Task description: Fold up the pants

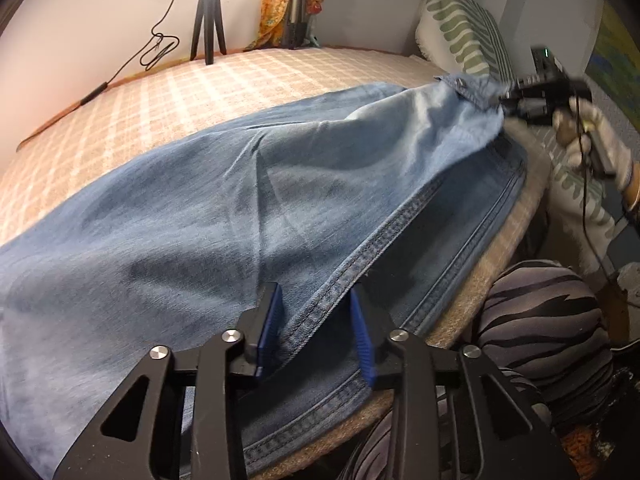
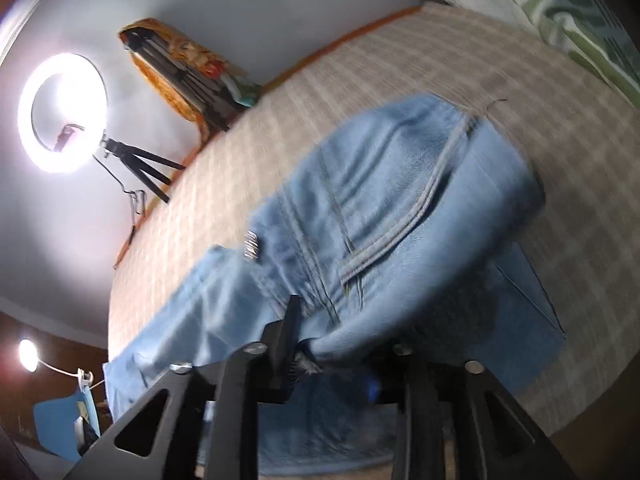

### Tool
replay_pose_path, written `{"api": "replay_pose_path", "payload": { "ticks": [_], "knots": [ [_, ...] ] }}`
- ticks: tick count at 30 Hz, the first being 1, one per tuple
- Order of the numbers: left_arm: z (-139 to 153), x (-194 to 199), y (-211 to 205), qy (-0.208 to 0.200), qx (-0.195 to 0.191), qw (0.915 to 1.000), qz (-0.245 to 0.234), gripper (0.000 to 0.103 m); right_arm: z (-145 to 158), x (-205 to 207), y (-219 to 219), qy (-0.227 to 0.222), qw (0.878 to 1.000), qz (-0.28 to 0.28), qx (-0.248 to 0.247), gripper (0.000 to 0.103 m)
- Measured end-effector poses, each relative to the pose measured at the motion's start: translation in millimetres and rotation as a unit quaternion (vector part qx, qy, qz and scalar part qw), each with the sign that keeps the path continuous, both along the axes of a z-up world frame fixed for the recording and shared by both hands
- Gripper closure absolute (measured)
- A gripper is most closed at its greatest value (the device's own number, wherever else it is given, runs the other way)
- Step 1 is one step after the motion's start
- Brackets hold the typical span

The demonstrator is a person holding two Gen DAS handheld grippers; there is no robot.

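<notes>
The right gripper (image 1: 505, 101) is clamped on the jeans (image 1: 224, 200) waistband, lifting it; the left gripper (image 1: 316, 328) straddles the seam, jaws apart. Next: carry the waistband across the bed (image 1: 240, 80).

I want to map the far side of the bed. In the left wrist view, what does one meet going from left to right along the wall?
Cable → tripod → orange cloth → pillow → right gripper, holding the jeans at the waistband.

the left gripper (image 1: 316, 332) had black arms, silver screws and blue pads. the person wore zebra-striped trousers (image 1: 540, 328) and a pale glove (image 1: 596, 140).
</notes>
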State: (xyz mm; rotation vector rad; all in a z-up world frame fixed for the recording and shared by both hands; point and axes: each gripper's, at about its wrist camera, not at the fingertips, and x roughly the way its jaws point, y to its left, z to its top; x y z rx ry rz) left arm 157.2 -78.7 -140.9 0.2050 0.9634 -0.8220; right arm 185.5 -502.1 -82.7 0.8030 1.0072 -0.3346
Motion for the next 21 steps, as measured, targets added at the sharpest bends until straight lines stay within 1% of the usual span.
{"api": "replay_pose_path", "payload": {
  "ticks": [2,3,4,5,8,9,10,11,12,13,17,19,21],
  "knots": [
    [0.8,0.0,0.2,-0.001,-0.002,1.0000,0.001,0.078,-4.1,-10.0,-6.4,-0.007,1.000,-0.009,0.003,0.061],
    [1.3,-1.2,0.1,-0.002,-0.004,1.0000,-0.001,0.081,-6.2,-14.2,-9.7,-0.013,1.000,-0.013,0.011,0.055],
    [1.3,-2.1,0.1,-0.003,-0.005,1.0000,-0.004,0.083,-8.0,-18.1,-12.3,-0.020,0.999,-0.020,0.022,0.045],
    [1.3,-2.4,-0.5,-0.004,-0.004,1.0000,-0.005,0.084,-9.8,-21.8,-15.3,-0.028,0.999,-0.028,0.032,0.043],
    [2.4,-2.6,-4.1,-0.010,0.000,0.9999,-0.006,0.088,-14.5,-23.0,-23.4,-0.041,0.997,-0.049,0.050,0.045],
    [3.4,-2.8,-4.5,-0.013,-0.001,0.9999,-0.005,0.090,-15.4,-23.3,-24.4,-0.048,0.996,-0.052,0.055,0.058],
    [4.6,-4.1,-5.1,-0.015,-0.001,0.9999,-0.003,0.092,-15.2,-22.1,-24.2,-0.052,0.996,-0.052,0.058,0.074],
    [6.1,-4.6,-5.1,-0.017,-0.002,0.9998,-0.001,0.092,-13.9,-20.4,-23.4,-0.049,0.996,-0.052,0.053,0.079],
    [8.2,-5.0,-5.1,-0.020,-0.003,0.9998,-0.002,0.094,-10.7,-20.1,-21.9,-0.044,0.997,-0.055,0.044,0.089],
    [9.9,-6.5,-4.8,-0.023,-0.004,0.9997,-0.002,0.095,-6.9,-21.0,-20.4,-0.044,0.996,-0.059,0.041,0.095],
    [21.7,-9.7,-1.0,-0.033,-0.014,0.9993,-0.002,0.096,22.3,-32.0,-17.2,-0.082,0.995,-0.048,0.023,0.099],
    [27.8,-14.3,1.6,-0.039,-0.017,0.9991,-0.005,0.097,41.3,-45.8,-13.9,-0.101,0.994,-0.043,0.026,0.100],
    [33.2,-20.7,4.3,-0.042,-0.016,0.9989,-0.014,0.097,56.9,-62.2,-7.7,-0.115,0.993,-0.033,0.019,0.100]
  ]
}}
